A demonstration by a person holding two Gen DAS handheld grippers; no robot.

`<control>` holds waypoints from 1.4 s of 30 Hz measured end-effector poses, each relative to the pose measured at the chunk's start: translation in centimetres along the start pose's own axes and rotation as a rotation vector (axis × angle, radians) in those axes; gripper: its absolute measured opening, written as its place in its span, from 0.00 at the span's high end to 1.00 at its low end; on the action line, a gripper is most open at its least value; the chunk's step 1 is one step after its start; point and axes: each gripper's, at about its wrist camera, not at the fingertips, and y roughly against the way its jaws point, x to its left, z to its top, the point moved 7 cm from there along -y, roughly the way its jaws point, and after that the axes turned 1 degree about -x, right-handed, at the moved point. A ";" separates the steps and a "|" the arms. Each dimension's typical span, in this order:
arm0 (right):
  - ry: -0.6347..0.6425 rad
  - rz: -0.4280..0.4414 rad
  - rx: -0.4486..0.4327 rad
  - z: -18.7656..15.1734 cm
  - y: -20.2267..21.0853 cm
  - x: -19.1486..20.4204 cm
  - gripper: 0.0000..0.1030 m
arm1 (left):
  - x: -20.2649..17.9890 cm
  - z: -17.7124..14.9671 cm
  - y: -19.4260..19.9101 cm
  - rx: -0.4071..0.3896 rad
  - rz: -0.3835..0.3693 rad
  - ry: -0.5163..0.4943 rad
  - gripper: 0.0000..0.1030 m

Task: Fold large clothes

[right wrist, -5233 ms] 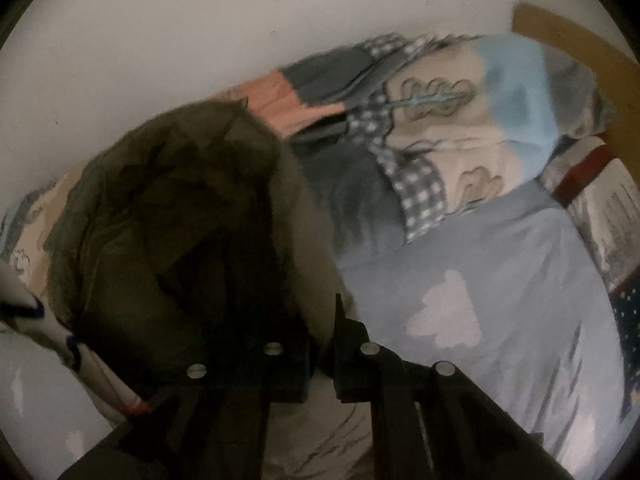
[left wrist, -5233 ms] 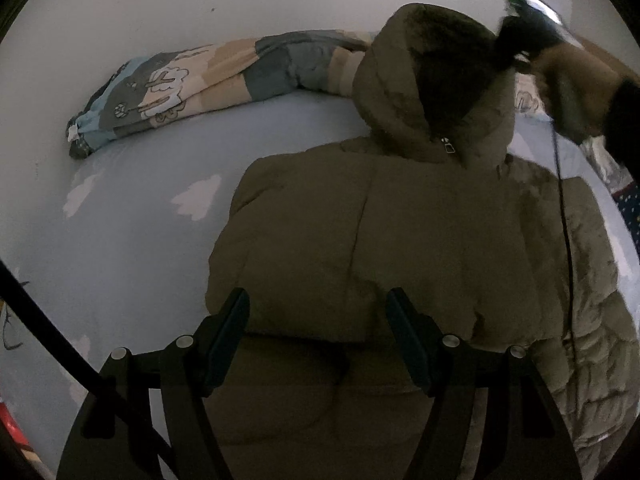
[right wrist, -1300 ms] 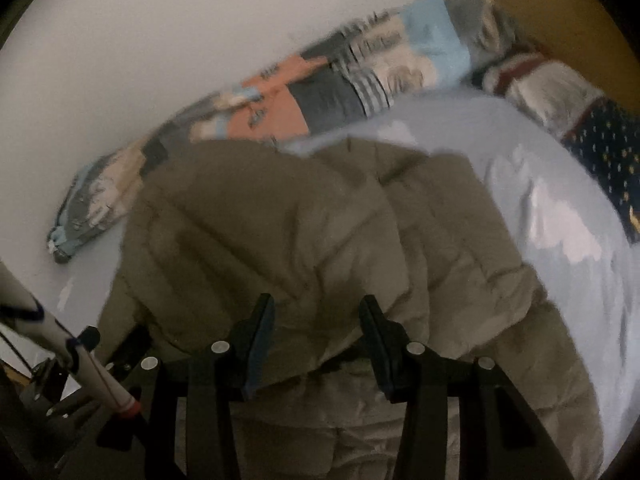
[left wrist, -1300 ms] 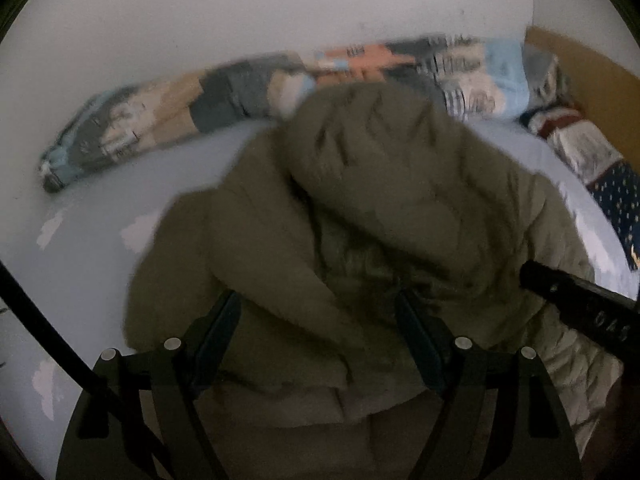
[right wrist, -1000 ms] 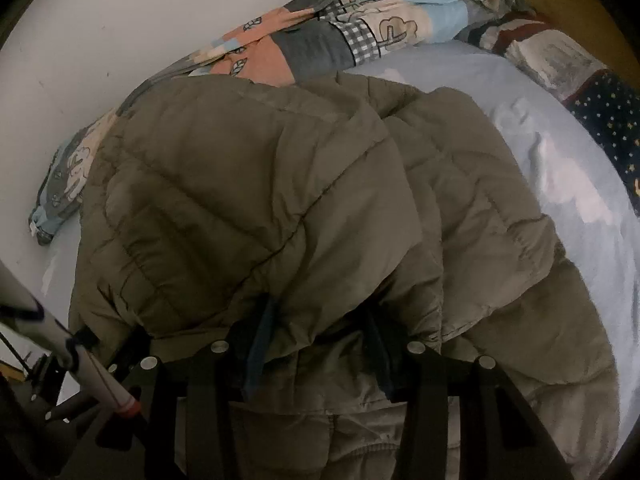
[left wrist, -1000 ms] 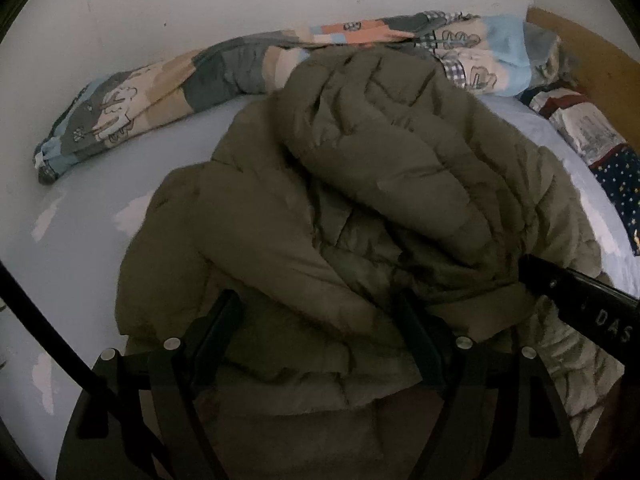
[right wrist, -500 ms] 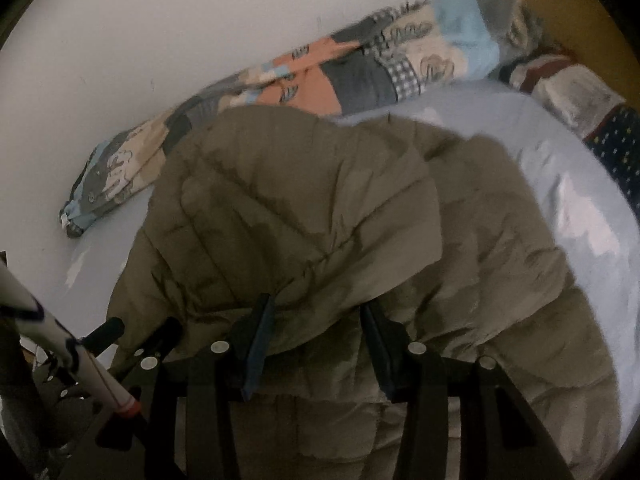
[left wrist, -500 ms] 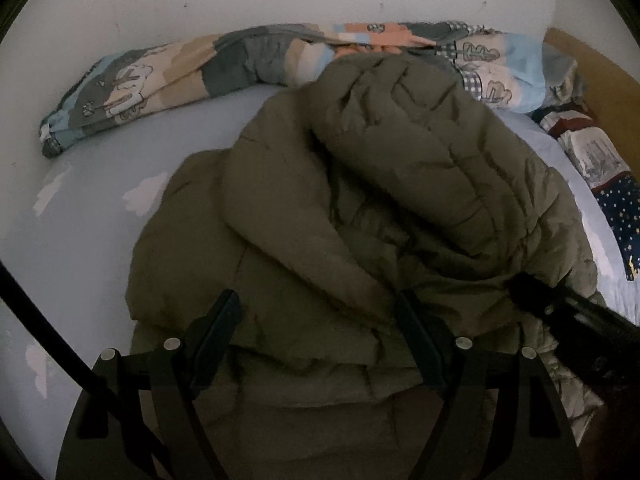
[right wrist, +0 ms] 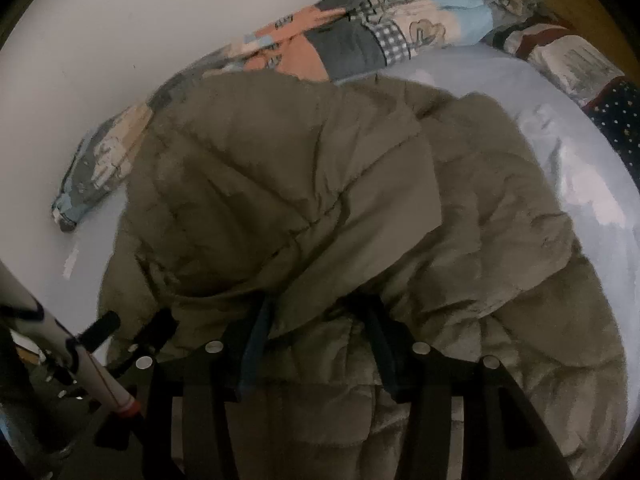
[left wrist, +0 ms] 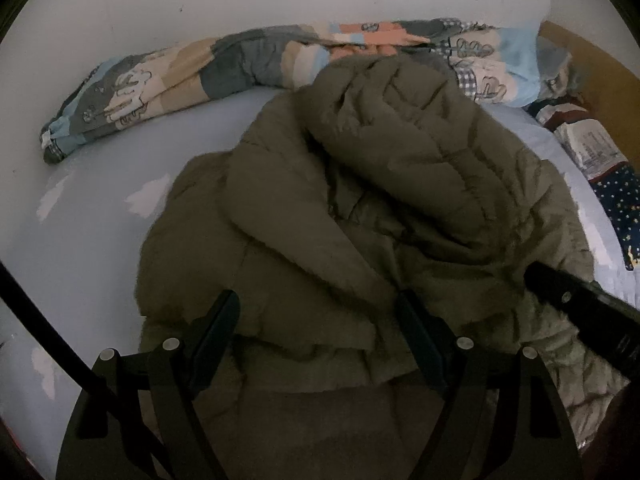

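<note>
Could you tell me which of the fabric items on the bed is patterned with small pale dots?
The dark navy cloth at the bed's right edge; the olive puffer jacket is plain, and the rolled quilt along the wall is patchwork.

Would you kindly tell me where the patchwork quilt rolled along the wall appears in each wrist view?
Left wrist: patchwork quilt spans the upper part, left to right, behind the olive jacket.
Right wrist: patchwork quilt runs diagonally from upper right down to mid-left.
Shared landmark: its blue end with tree drawings.
</note>
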 end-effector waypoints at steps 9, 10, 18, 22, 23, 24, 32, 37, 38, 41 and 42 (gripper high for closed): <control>-0.009 -0.002 -0.082 -0.2 6.1 -1.7 0.48 | 2.1 -0.2 5.9 -0.091 0.020 0.020 0.23; -0.008 -0.003 -0.088 -0.3 6.6 -1.9 0.48 | 2.5 -0.3 6.8 -0.104 0.018 0.029 0.23; 0.002 -0.014 -0.210 -2.1 15.0 -3.9 0.46 | 5.6 -3.1 16.2 -0.259 0.038 0.034 0.23; -0.010 0.043 -0.277 -4.3 19.0 -3.8 0.41 | 7.1 -5.8 19.4 -0.304 0.048 0.074 0.23; -0.003 0.056 -0.288 -5.6 19.9 -3.7 0.41 | 7.4 -6.5 19.7 -0.301 0.039 0.095 0.23; 0.005 0.063 -0.290 -6.8 20.4 -3.5 0.41 | 7.9 -7.6 19.9 -0.290 0.026 0.125 0.23; 0.104 0.057 -0.277 -14.8 22.4 -4.4 0.41 | 9.8 -15.2 19.9 -0.188 0.000 0.179 0.23; 0.132 -0.033 -0.291 -20.2 22.9 -8.0 0.41 | 11.8 -19.7 19.2 -0.123 0.052 0.175 0.23; 0.132 -0.069 -0.286 -21.5 22.8 -9.5 0.41 | 12.3 -20.2 18.7 -0.100 0.052 0.195 0.23; 0.096 -0.122 -0.242 -22.8 22.2 -12.7 0.41 | 12.7 -21.3 16.7 -0.026 0.038 0.237 0.23; 0.075 -0.129 -0.236 -23.0 22.1 -13.4 0.41 | 12.8 -21.7 16.2 -0.008 0.037 0.244 0.23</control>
